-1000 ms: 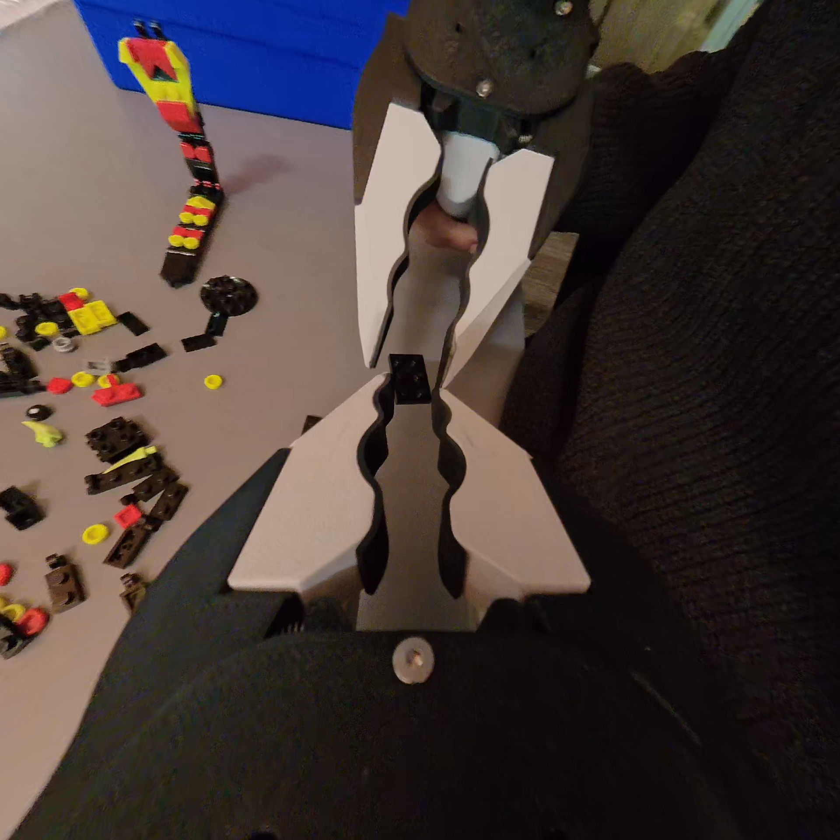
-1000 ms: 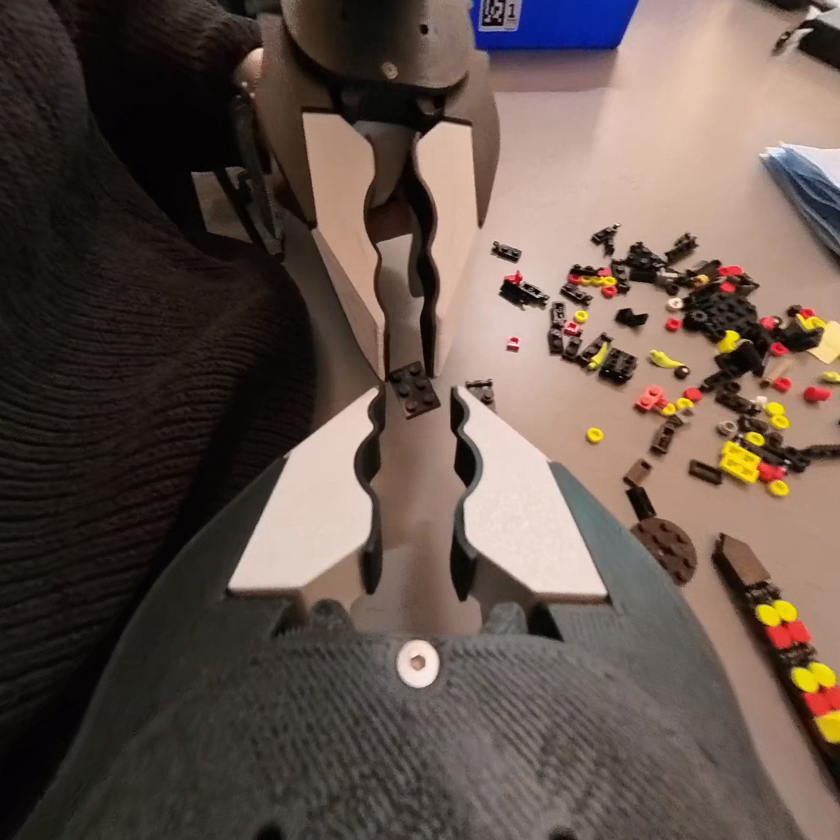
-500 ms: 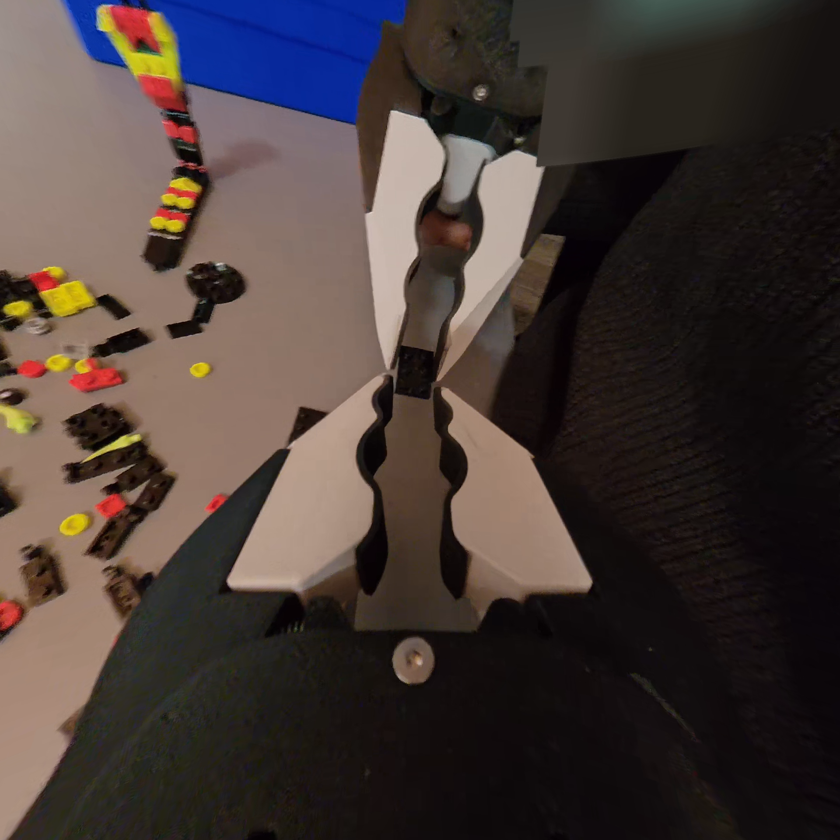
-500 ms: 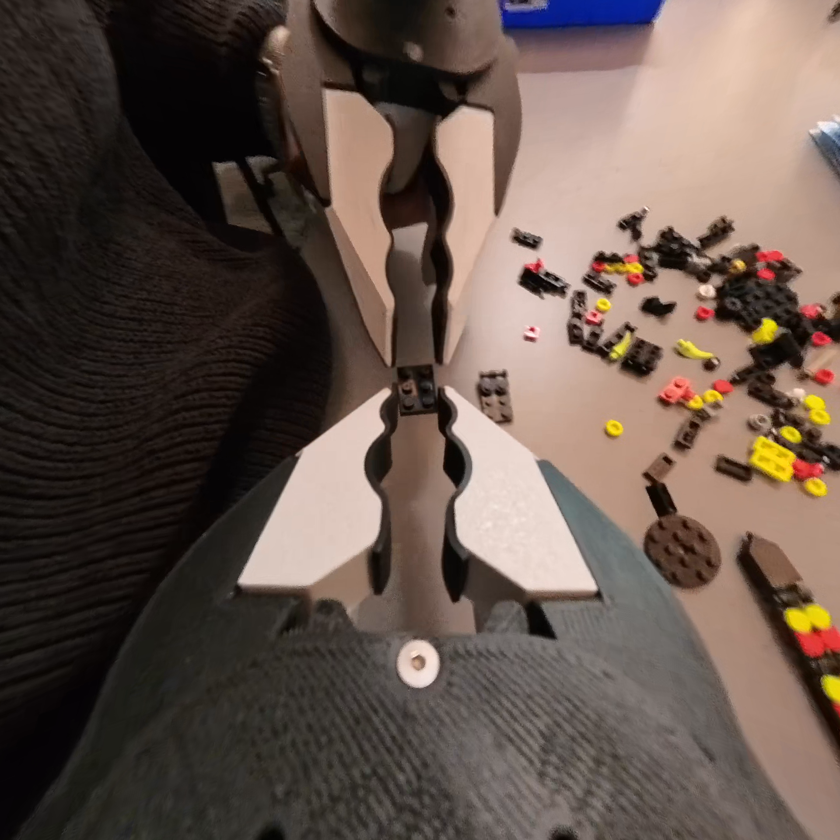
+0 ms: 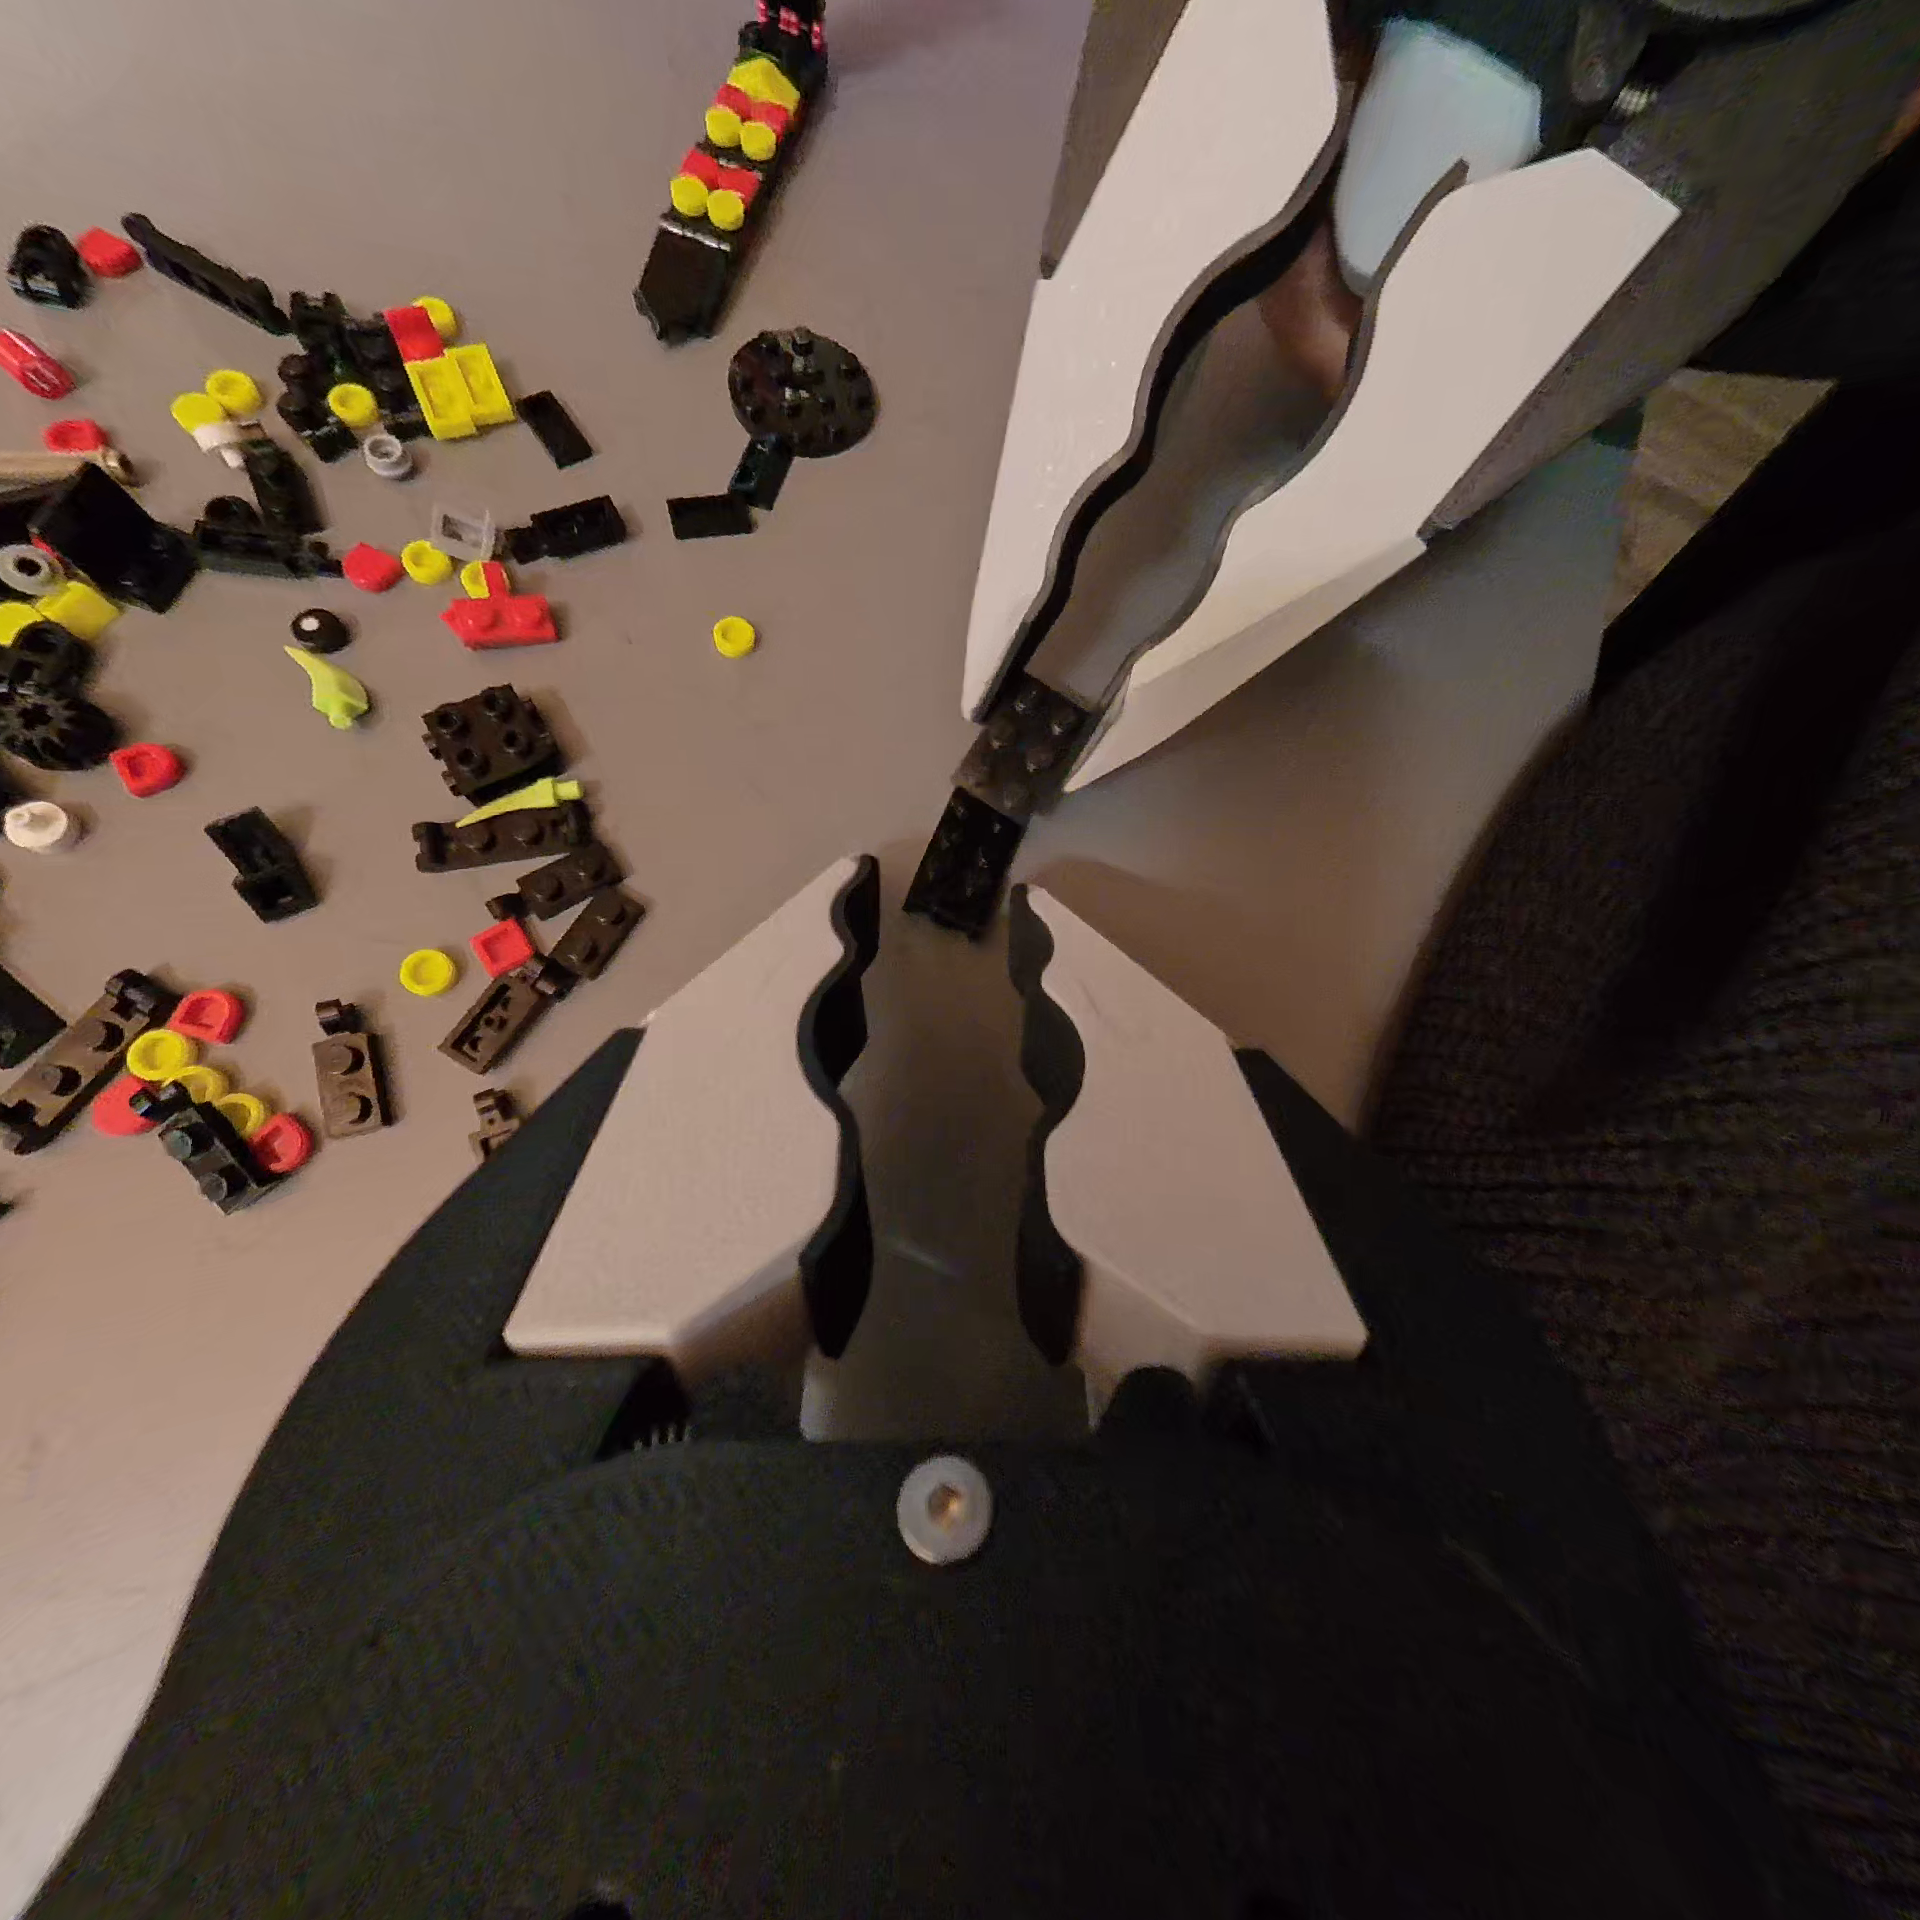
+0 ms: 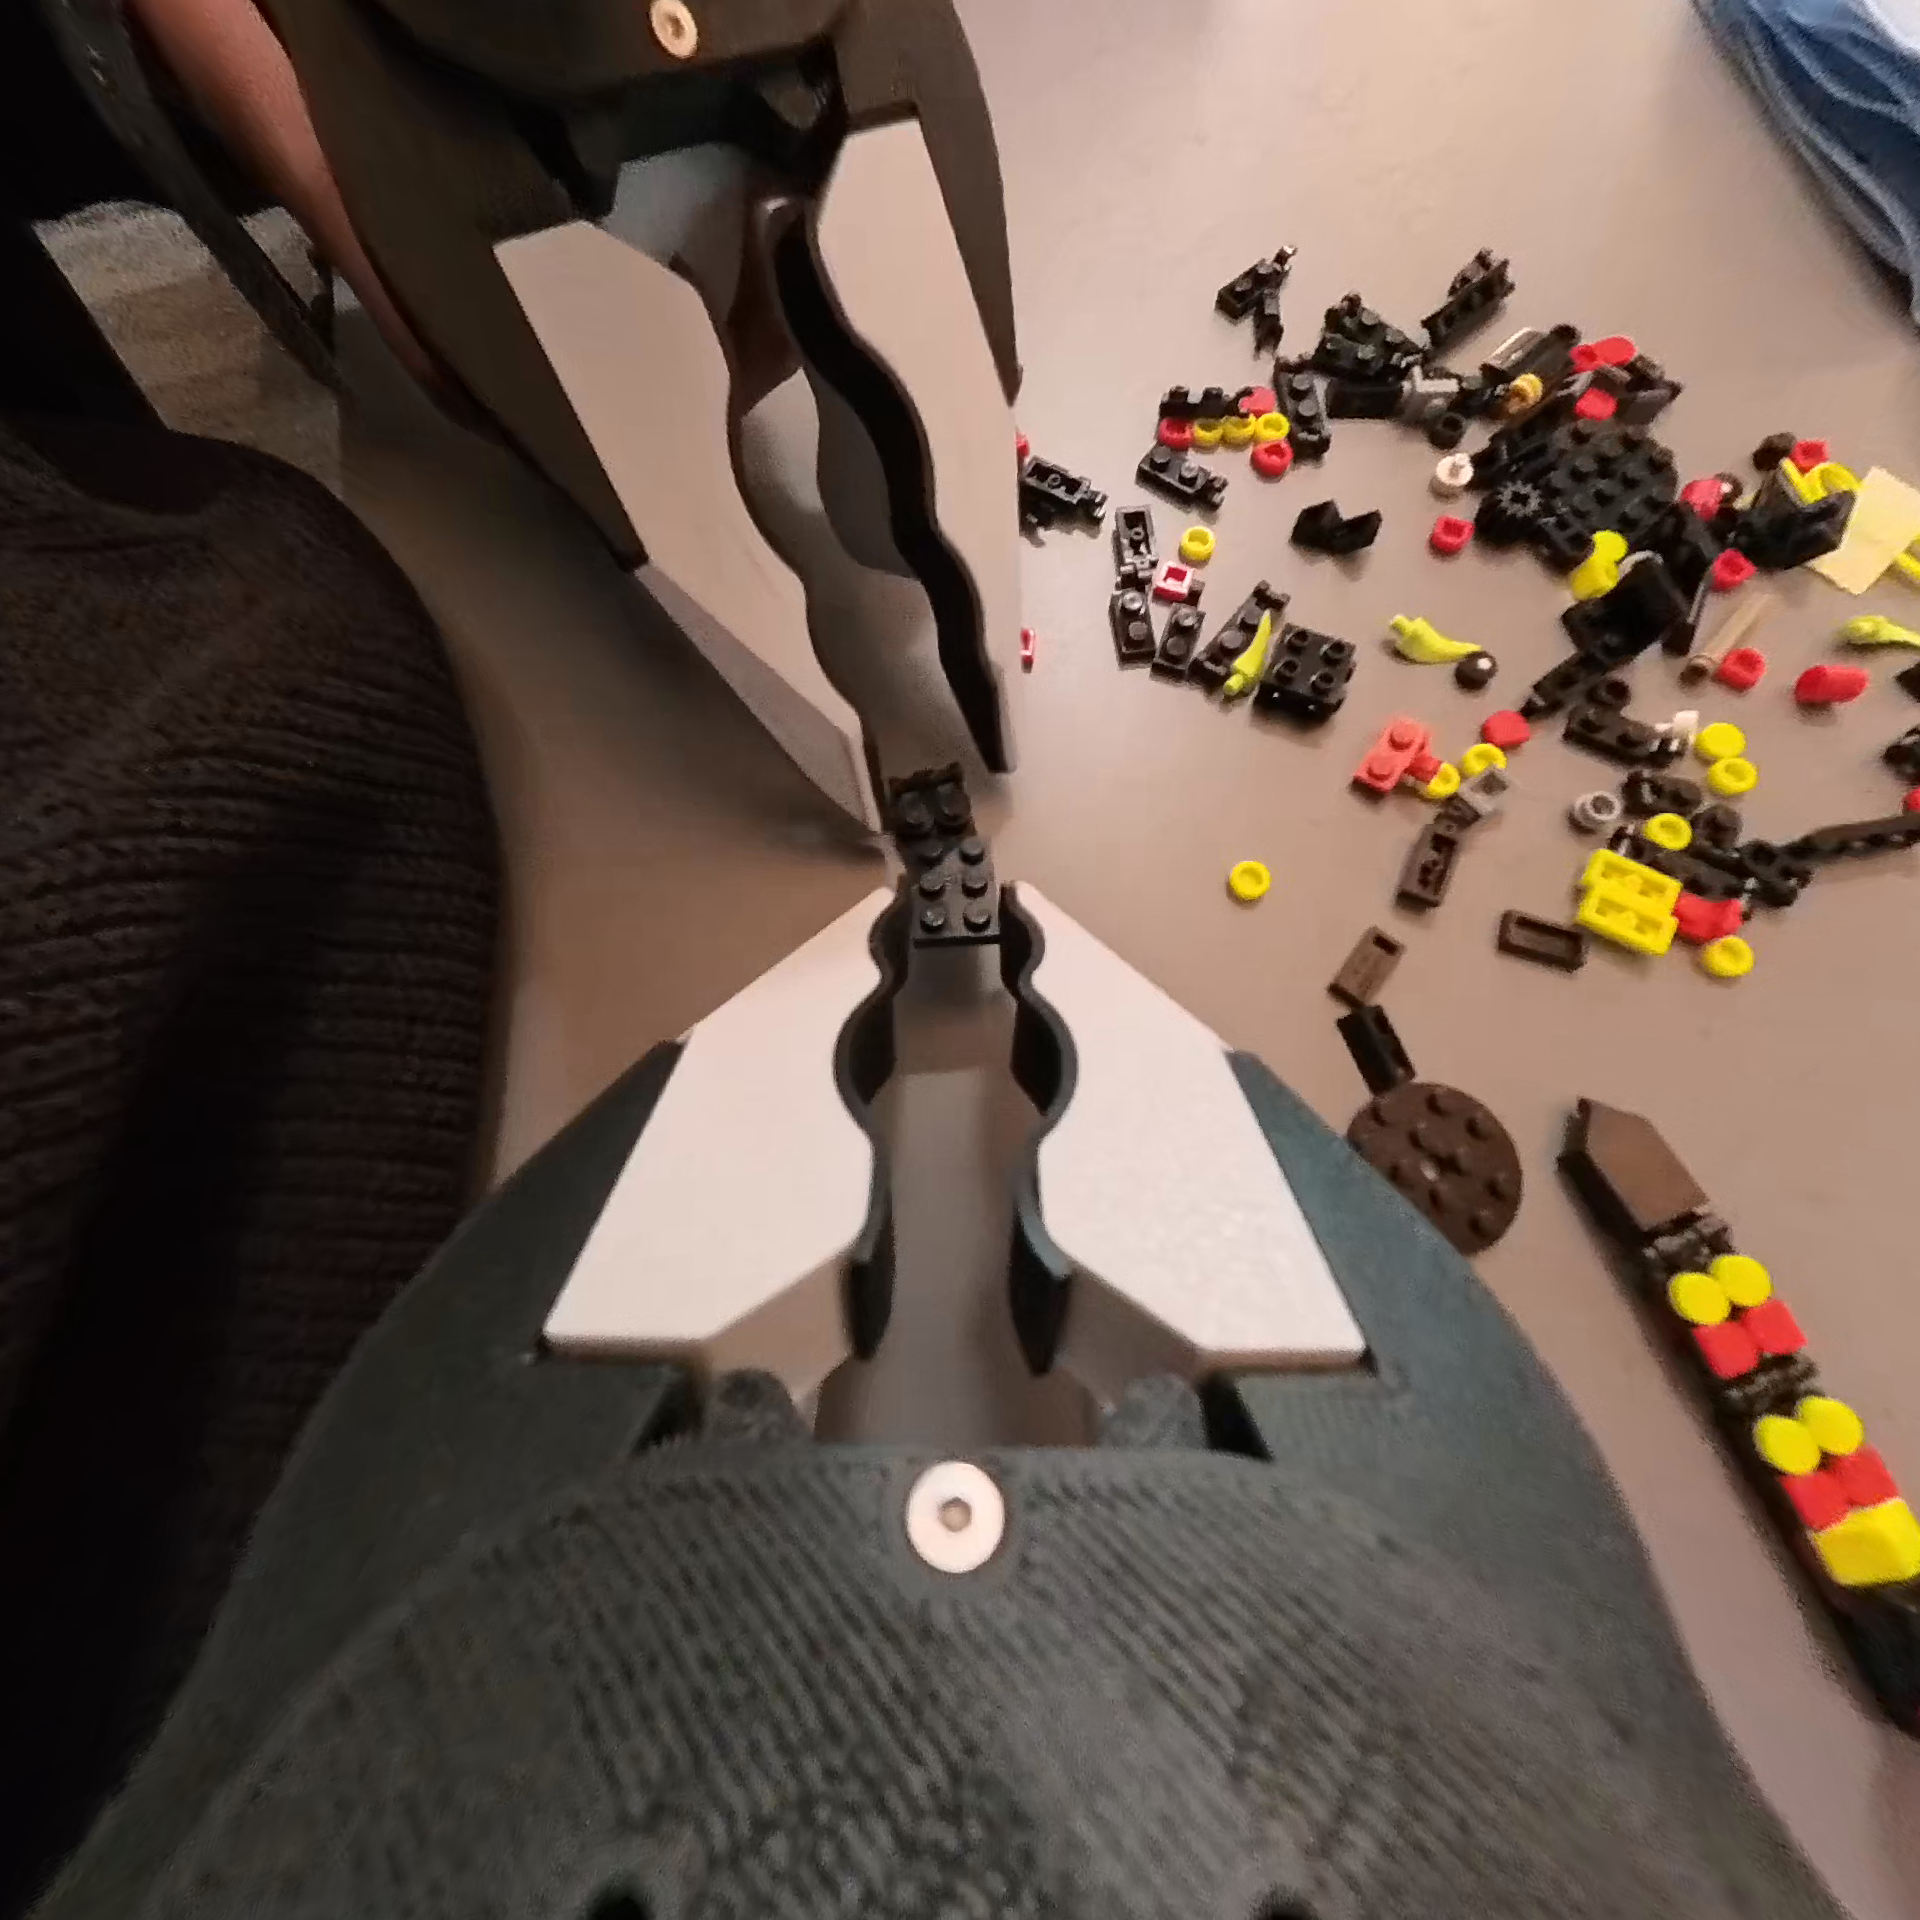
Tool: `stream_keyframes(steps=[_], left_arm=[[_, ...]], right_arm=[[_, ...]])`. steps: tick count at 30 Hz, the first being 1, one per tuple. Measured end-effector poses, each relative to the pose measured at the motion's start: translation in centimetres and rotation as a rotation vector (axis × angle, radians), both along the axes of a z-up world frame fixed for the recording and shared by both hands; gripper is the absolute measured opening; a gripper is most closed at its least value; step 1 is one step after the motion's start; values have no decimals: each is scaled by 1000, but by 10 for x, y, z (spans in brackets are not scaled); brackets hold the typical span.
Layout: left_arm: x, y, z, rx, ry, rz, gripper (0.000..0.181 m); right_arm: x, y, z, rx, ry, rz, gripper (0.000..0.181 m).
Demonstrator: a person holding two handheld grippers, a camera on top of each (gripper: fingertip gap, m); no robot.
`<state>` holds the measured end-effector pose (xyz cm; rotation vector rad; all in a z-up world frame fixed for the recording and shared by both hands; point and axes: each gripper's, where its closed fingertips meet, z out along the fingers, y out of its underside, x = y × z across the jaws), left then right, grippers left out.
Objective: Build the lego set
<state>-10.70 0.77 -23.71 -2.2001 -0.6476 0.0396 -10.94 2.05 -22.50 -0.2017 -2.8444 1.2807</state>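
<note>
Swinging downward since half a second ago, both cameras are now looking more steeply onto the grey worktop (image 5: 883,582). Where one short black piece was sitting between the tips, a longer run of black studded plates (image 5: 961,873) is now bridging the two tongs above the worktop edge. At least two plates are showing, joined end to end, but their exact number is hard to tell.

The right tongs (image 6: 951,914) are pinching the near end of that run between narrow tips. The left tongs (image 5: 943,891) are flanking the other end with a narrow gap, and I cannot tell whether they are gripping it. Both pairs are showing pale, flat-faced fingers with wavy black inner edges on dark textured bodies.

Beyond them, one round black studded disc (image 5: 800,395) is lying flat beside one long built strip (image 5: 727,177) of black, red and yellow pieces. Two lime-green claw shapes (image 5: 327,686) are lying among the scattered loose pieces (image 5: 499,623), and one yellow ring (image 5: 734,636) is sitting apart from them. A dark ribbed knit sleeve (image 5: 1662,1143) is filling the right side.
</note>
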Motion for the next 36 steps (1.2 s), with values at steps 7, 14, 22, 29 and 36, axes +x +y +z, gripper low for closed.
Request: stream_keyframes(steps=[7,14,22,29,36], left_arm=[[1,0,0,17,-37,-5,16],[3,2,-3,-2,-34,-21,14],[4,2,-3,-1,-40,-24,13],[5,3,-3,-2,-38,-33,14],[6,3,-3,-2,-39,-34,14]], right_arm=[[-3,-1,-5,8,2,64,15],[0,-4,-9,19,-1,114,15],[2,-4,-12,30,14,166,15],[2,-4,-11,24,32,210,14],[3,-3,-11,22,34,244,20]])
